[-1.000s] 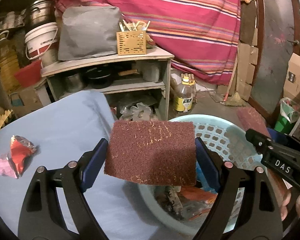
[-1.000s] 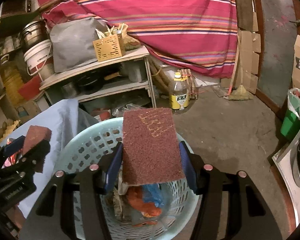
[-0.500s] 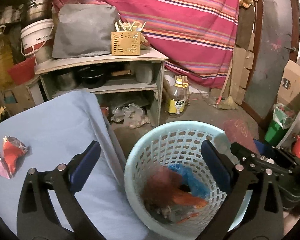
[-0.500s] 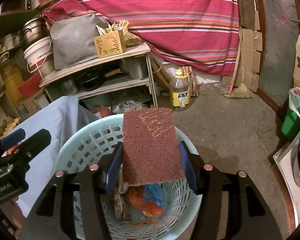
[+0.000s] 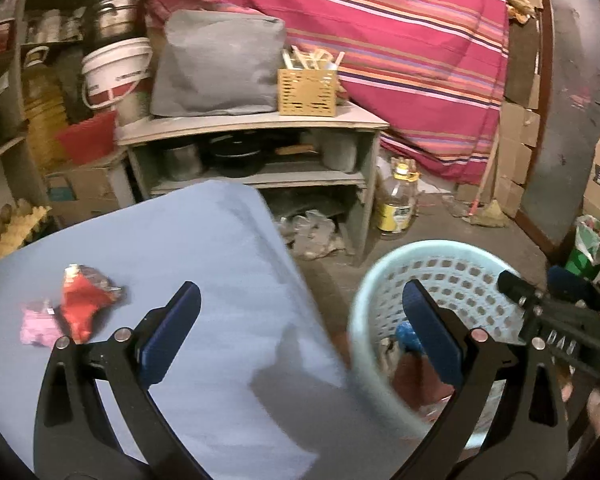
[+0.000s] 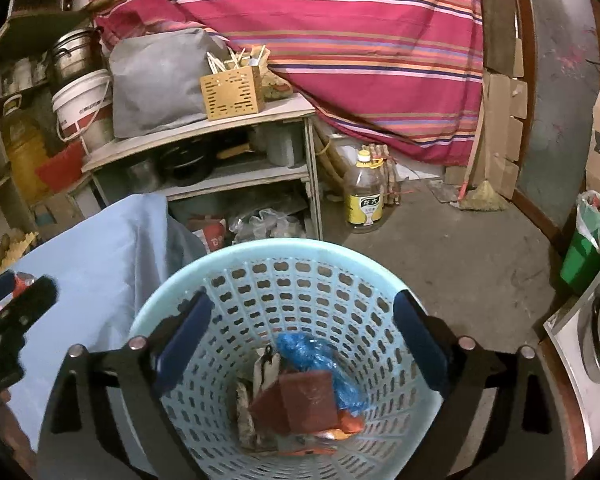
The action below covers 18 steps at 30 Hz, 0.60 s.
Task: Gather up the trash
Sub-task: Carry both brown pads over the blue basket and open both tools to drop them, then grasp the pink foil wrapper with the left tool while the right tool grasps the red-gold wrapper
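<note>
Both scouring pads [image 6: 300, 400] lay in the basket [image 6: 260, 252] below my right gripper [image 6: 300, 344], whose jaws had just been opening, empty. I held my left gripper [image 5: 300, 336] wide, empty, toward two wrappers [image 5: 76, 304] far left on the table [image 5: 220, 280].

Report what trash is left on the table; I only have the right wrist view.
Observer: A red wrapper lies on the blue table.
Operator: List anything beside it.
Observer: A pink scrap lies just to its left.
Operator: Check the left jaws.
Observer: The left gripper has just been opening its jaws; nothing is between them.
</note>
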Tool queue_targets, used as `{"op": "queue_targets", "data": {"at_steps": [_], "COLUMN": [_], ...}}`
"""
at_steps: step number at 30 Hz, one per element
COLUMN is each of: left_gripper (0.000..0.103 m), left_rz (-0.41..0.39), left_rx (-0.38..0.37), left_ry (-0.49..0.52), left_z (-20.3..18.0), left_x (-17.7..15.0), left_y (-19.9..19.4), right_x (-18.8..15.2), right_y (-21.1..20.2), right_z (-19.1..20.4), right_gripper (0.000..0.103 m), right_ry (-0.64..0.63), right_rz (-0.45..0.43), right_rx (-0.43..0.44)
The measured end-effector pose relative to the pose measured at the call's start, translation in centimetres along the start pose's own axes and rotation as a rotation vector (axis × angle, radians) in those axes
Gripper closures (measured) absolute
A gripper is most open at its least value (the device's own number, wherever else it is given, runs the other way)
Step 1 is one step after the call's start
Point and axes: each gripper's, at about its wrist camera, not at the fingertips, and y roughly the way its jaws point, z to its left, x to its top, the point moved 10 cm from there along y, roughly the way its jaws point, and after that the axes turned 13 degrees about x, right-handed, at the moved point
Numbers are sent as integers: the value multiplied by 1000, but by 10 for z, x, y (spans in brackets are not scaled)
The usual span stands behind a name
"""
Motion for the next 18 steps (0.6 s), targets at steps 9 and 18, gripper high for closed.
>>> {"op": "queue_targets", "data": {"at_steps": [9, 18], "left_gripper": [5, 5], "left_rz": [43, 132], "left_rx": [176, 376], "left_ry": [6, -170], "left_z": [132, 279], "left_x": [-34, -66], "left_y": [13, 49], "right_x": [-1, -7], "right_y": [25, 54], "right_z": [80, 178], "right_gripper": [11, 10], "right_ry": [-100, -200], "right_rz": [30, 25], "right_rx": [27, 94]}}
